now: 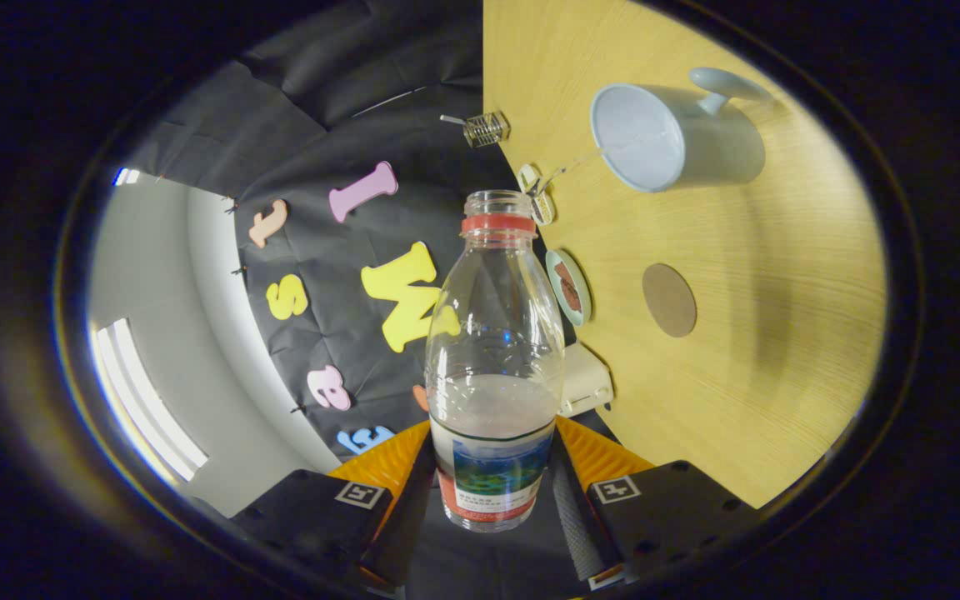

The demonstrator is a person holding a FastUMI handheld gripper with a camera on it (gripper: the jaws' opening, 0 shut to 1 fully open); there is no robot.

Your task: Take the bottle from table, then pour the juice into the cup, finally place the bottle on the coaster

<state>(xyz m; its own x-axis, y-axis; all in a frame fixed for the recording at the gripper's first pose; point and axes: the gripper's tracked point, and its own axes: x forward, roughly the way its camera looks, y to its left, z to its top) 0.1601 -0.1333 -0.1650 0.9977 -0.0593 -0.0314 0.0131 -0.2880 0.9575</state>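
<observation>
Gripper view: the gripper [492, 475] squeezes the bottle [492, 358] with both fingers. Bare table [780, 350] lies around the coaster [669, 299] and cup [672, 137].

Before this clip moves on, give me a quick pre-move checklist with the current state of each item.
1. Jaws clamped on the bottle, one on each side: ok.
2. Bottle uncapped: ok.
3. Liquid left in bottle: ok, partly full.
4. Cup mouth reachable, unobstructed: ok.
5. Whether the cup already holds juice: cannot tell.
6. Coaster free on the table: ok.
</observation>
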